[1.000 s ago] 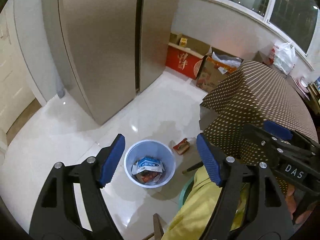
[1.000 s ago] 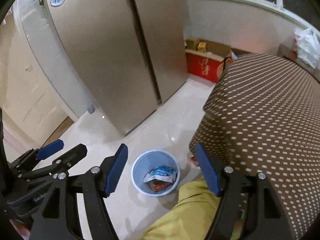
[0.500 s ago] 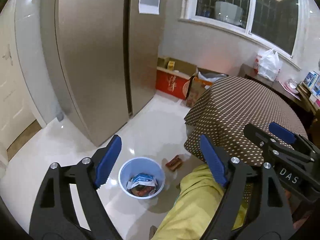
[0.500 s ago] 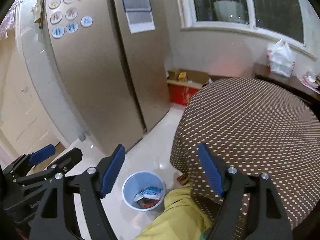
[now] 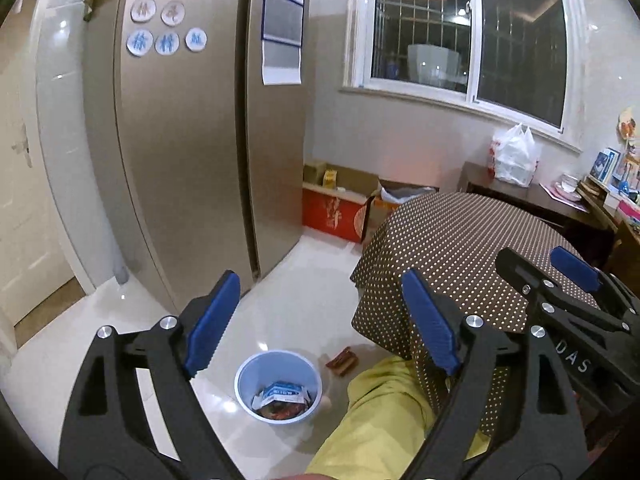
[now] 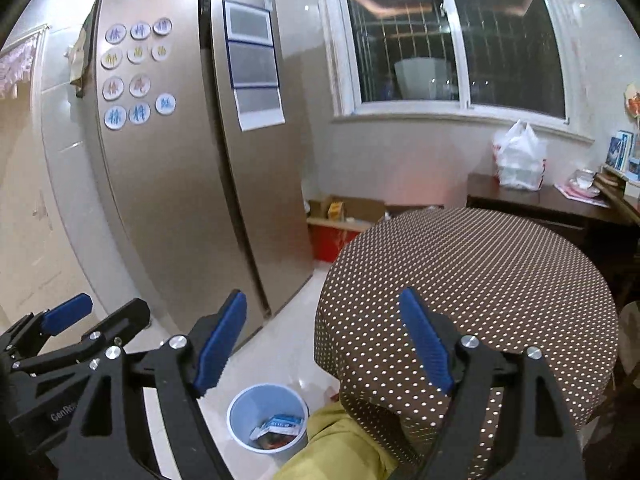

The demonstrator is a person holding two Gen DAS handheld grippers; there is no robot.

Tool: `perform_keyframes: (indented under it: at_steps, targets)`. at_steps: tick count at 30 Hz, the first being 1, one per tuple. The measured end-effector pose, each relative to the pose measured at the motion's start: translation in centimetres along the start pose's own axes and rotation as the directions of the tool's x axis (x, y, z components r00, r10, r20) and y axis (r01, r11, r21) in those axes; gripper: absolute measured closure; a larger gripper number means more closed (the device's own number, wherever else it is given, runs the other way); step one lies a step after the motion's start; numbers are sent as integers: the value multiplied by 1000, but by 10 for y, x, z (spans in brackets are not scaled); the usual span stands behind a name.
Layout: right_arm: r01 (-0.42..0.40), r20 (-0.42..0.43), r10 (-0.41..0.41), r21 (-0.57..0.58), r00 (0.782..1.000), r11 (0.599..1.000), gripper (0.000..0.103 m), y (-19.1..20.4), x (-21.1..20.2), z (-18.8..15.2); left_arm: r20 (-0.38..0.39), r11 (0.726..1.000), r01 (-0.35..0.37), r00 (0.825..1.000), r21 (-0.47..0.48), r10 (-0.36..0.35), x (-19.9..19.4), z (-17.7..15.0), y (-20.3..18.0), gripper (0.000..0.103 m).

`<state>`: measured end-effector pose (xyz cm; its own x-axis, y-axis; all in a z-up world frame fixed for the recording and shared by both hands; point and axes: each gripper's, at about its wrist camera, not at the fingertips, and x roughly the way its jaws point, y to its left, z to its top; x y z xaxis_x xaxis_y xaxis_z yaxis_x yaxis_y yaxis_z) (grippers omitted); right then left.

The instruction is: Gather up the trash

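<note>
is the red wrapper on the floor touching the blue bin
Apart. The left wrist view shows bare white floor between the red wrapper and the blue bin rim.

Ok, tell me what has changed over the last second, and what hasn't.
Both grippers have risen and tilted up: the left gripper and right gripper now face the fridge and window rather than looking down at the floor. Nothing was taken or let go; both stay open and empty. The round pale blue plastic bin with its wrappers and the red wrapper on the floor stayed put.
</note>
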<state>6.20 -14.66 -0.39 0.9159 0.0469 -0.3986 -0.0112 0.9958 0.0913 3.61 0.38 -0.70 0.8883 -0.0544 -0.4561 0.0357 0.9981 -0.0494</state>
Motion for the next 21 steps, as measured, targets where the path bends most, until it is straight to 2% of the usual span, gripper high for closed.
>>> perform_keyframes:
  at_steps: [7, 21]
  targets:
    - [5, 65, -6, 6, 998, 1000, 24, -1, -25, -1, 48, 1000, 19, 999, 4, -19, -22, -1, -2, 20]
    - [4, 106, -6, 18, 994, 1000, 23, -2, -44, -6, 83, 1000, 22, 996, -11, -21, -39, -2, -4, 18]
